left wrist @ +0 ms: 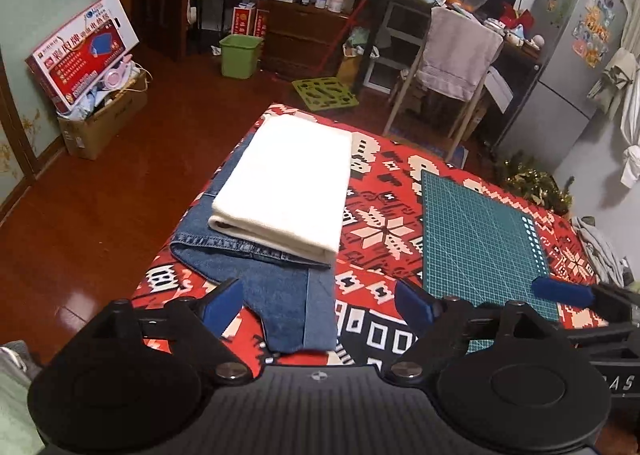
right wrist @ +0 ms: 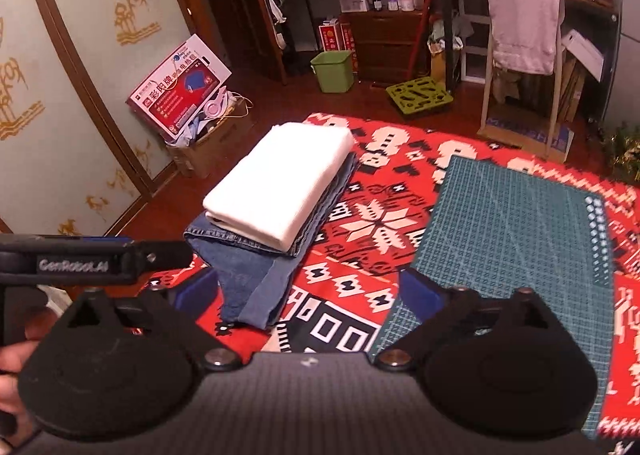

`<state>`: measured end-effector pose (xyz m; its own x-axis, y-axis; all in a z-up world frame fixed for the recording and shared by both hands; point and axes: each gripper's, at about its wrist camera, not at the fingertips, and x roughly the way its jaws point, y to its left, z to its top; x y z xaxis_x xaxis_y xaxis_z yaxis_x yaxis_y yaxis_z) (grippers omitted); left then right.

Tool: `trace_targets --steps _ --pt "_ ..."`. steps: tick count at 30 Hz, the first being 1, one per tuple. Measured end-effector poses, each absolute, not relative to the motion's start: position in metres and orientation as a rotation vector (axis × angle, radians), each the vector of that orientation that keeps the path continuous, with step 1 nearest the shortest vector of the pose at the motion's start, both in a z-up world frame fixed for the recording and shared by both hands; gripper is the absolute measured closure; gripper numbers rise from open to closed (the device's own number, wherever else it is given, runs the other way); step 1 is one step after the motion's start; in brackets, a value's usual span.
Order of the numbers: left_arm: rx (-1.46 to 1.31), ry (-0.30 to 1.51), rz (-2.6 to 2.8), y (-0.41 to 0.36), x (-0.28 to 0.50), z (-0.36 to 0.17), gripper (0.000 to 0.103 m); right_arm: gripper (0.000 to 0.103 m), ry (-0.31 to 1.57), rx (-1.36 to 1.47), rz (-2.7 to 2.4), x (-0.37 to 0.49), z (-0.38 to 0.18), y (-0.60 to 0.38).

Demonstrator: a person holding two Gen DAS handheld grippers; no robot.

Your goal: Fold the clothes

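The folded white garment [left wrist: 286, 179] lies centre-left of the left wrist view, stacked squarely on the denim garment [left wrist: 264, 279], which itself lies on the red patterned cloth [left wrist: 380, 231] covering the tabletop. The denim is only partly folded, in my judgement — a tongue of it runs out toward the lower centre of the frame, past the white bundle's near edge.

Left gripper [left wrist: 320, 305]: fingers spread wide, holding nothing, poised above the protruding denim end. Right gripper [right wrist: 308, 293]: likewise spread and empty, lower centre of its own view, with the denim tail just left of centre between its blue pads.

Recommended handling: the step in hand appears to be tidying the stack. Any pinch should take the loose denim end at its corners, lift low, and lay it back without dragging the white piece off square.

Materials — the white garment is soft, thick, with rounded fold edges; the denim is stiffer, seamed, with a paler strip along its right side. The green cutting mat [left wrist: 484, 239] at right is flat, gridded and smooth. The cloth carries a blocky woven-look pattern in red, white and black.
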<state>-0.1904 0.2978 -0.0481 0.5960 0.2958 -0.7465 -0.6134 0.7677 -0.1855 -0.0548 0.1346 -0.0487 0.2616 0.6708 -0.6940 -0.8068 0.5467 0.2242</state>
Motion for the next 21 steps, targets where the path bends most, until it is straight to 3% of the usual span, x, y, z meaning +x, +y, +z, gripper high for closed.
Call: trace_targets --steps 6,21 --pt "-0.468 0.765 0.590 0.275 -0.208 -0.040 0.013 0.001 0.846 -0.214 0.983 -0.060 -0.033 0.121" --pt "-0.475 0.790 0.643 0.253 -0.232 -0.039 0.013 0.001 0.851 -0.259 0.903 -0.092 -0.031 0.105"
